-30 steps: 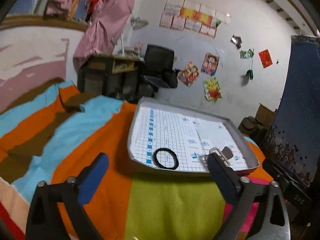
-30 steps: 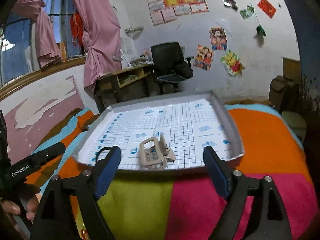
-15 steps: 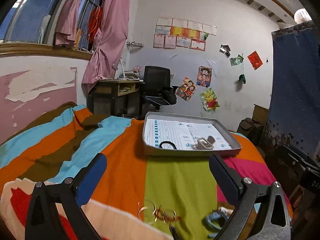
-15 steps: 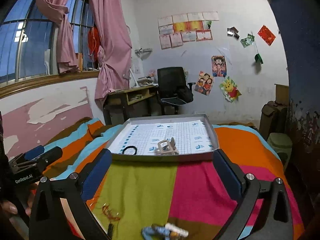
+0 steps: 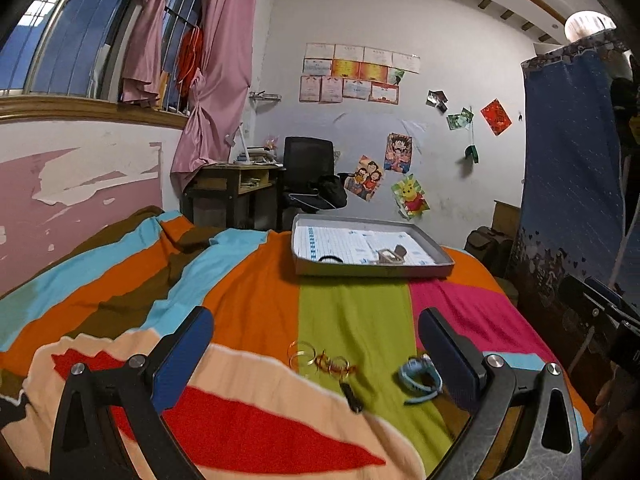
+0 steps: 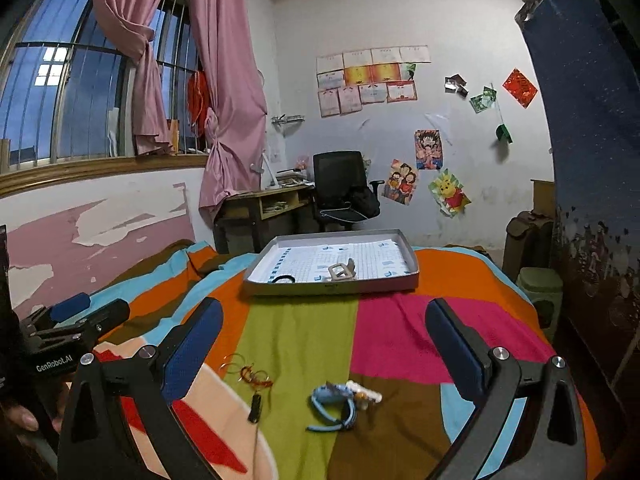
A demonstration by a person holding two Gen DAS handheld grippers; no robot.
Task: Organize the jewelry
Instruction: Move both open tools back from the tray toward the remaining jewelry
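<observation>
Indoors, striped blanket (image 6: 304, 332), grey tray (image 6: 332, 286), poster-covered wall (image 6: 440, 120)

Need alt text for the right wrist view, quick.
The open right hand-held gripper hovers over a striped bedspread where a blue watch, gold rings and a small black piece lie loose. Beyond, a grey tray holds a black hair tie and beige clip.

Bare striped bedspread (image 6: 304, 320) lies open between the grey tray (image 6: 332, 286) near the bed's far edge and the clutter near its near edge: gold rings (image 6: 248, 372), a black clip (image 6: 255, 402) and a blue watch (image 6: 334, 402). Inside the tray, a black hair tie (image 6: 282, 279) and beige clip (image 6: 342, 270) crowd its near wall; the rest is free.
</observation>
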